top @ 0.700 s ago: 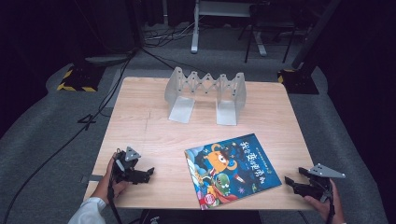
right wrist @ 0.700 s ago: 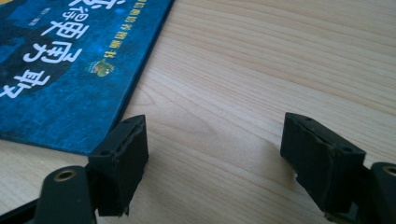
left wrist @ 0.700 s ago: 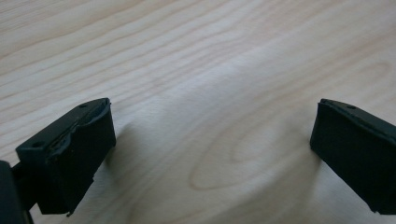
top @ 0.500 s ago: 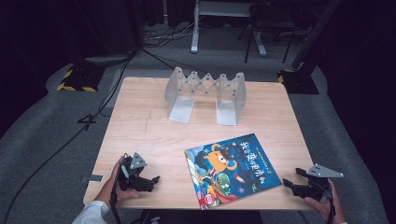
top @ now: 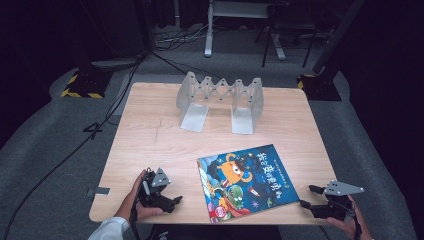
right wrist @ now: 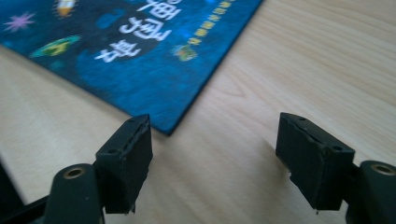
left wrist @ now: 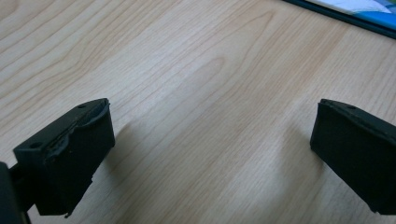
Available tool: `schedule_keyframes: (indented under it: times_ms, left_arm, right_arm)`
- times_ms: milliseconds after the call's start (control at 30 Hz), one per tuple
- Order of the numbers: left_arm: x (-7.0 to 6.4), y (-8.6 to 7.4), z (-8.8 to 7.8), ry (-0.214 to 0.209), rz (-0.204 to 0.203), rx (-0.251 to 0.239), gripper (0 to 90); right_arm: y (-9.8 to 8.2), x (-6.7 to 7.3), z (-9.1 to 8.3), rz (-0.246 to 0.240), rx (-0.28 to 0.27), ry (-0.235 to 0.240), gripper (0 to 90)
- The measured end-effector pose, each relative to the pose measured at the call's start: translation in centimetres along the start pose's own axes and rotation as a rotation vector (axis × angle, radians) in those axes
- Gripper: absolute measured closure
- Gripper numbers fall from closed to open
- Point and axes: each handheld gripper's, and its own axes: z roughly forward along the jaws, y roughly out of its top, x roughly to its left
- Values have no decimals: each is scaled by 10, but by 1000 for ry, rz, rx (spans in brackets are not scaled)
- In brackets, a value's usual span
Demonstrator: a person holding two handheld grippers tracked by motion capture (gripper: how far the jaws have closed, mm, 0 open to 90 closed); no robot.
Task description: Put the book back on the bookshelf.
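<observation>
A children's picture book with a dark blue cover lies flat near the table's front edge. My left gripper is low over the wood to the left of the book, open, its jaws pointing at the book. In the left gripper view the jaws stand wide apart over bare wood, with the book's edge at the top right. My right gripper is at the book's right front corner, open. In the right gripper view that gripper has the book's corner just ahead of its left jaw, not touching it.
A grey metal expanding book rack stands at the back of the wooden table. The table's front edge runs close under both hands. Cables and stand bases lie on the grey floor beyond.
My left hand has slid a little to the right, toward the book, and closer to the front edge. The right gripper has barely shifted. The book has not moved.
</observation>
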Motion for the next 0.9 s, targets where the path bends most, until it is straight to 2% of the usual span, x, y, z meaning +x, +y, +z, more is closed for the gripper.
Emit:
schedule_keyframes:
  times_ms: [100,133,400,467,633,900]
  left_arm:
    - [-2,3,3,-9,12,0,2]
    - [-2,4,3,-11,20,2,2]
    - [-4,6,5,-21,26,0,2]
    - [-4,6,6,-22,24,0,2]
    - [-4,7,6,-21,26,0,4]
    - [-3,8,7,-26,35,1,4]
  right_arm:
    - [1,9,2,-43,12,30,259]
    - [3,13,4,-57,17,26,259]
    - [18,27,20,-78,25,49,257]
    - [23,31,26,-78,29,46,217]
    - [30,31,33,-74,48,42,155]
    - [38,30,42,-92,51,60,155]
